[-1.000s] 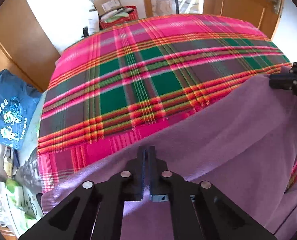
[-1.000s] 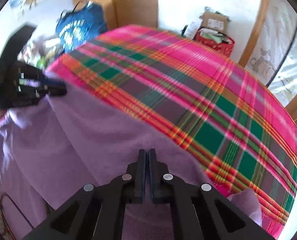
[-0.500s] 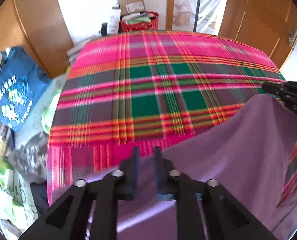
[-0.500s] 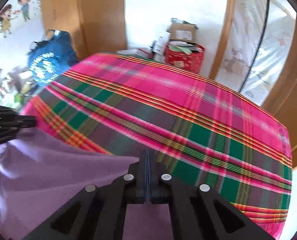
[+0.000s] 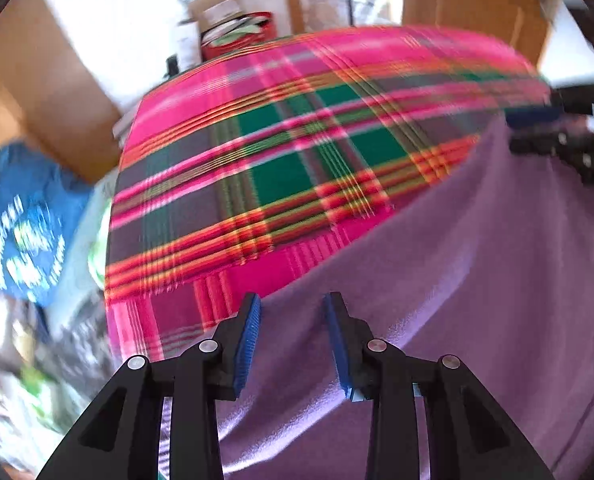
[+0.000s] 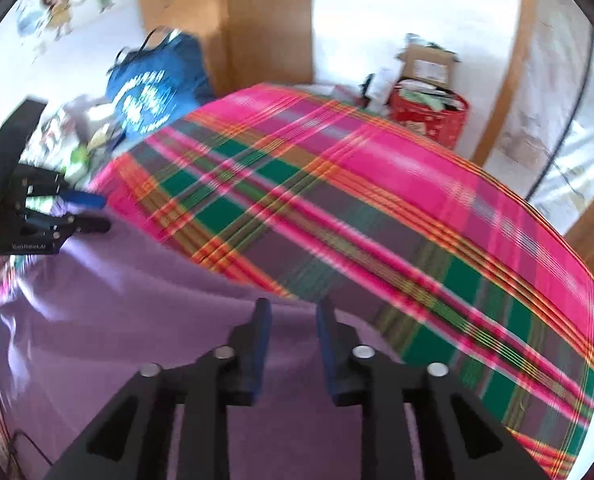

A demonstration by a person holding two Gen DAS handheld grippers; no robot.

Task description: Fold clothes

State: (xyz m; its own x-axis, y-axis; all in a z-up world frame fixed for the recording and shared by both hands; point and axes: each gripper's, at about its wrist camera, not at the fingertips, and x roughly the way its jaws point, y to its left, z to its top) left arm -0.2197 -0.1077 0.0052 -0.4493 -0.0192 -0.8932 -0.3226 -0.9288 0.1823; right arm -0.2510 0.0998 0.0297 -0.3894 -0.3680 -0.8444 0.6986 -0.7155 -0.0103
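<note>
On the near side of the plaid bedspread [image 5: 297, 152] lies the purple garment [image 5: 477, 280], both the left gripper [image 5: 293, 320] and right gripper [image 6: 293, 320] just spread off its far edge, so I'd lift straight away without snagging the cloth
</note>
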